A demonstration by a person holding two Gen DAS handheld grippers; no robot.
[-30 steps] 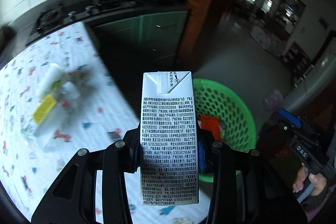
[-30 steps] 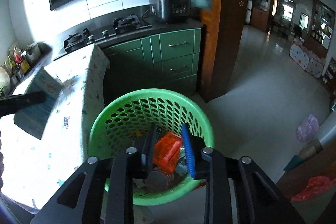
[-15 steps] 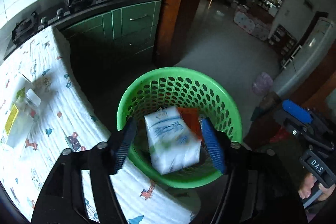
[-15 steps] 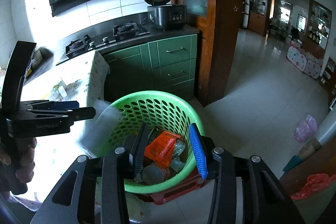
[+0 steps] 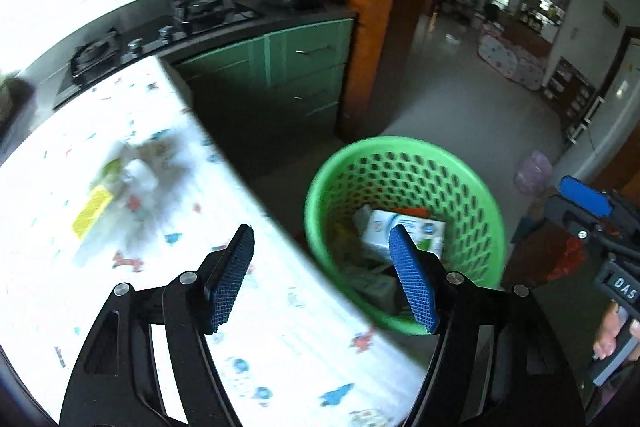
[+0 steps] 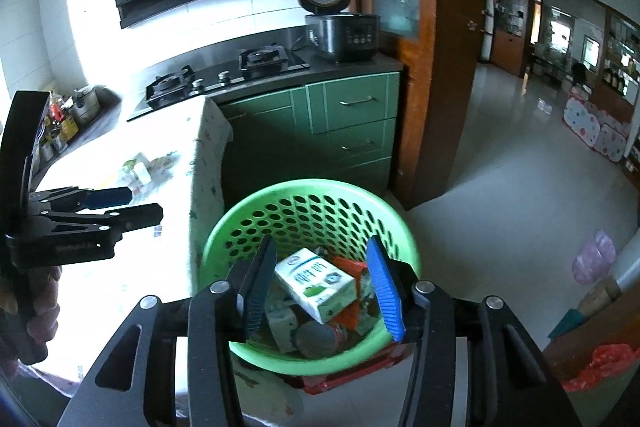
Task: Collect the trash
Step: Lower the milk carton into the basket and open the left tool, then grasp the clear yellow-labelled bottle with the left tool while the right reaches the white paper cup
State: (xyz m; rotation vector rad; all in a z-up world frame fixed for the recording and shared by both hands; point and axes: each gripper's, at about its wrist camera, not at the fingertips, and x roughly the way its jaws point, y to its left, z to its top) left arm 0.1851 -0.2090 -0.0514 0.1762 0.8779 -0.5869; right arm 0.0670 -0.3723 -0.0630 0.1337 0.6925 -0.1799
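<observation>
Your left gripper [image 5: 324,275] hangs wide open and empty over the table [image 5: 280,339] edge; your right gripper [image 6: 324,283] is open too, holding nothing, above the basket [image 6: 408,247]. The carton [image 6: 316,281] lies in the basket on a can [image 6: 316,339] and wrappers [image 6: 352,267]. Farther back on the table, blurred trash [image 5: 116,195] waits, so you're partway through, with more to collect

A green plastic laundry-style basket [image 6: 308,203] with perforated walls holds a glossy printed paper milk carton [image 6: 316,283]. A white printed cloth [image 5: 120,259] covers the table. Green cabinets [image 6: 352,123] have metal handles. The floor [image 6: 512,195] looks polished.
</observation>
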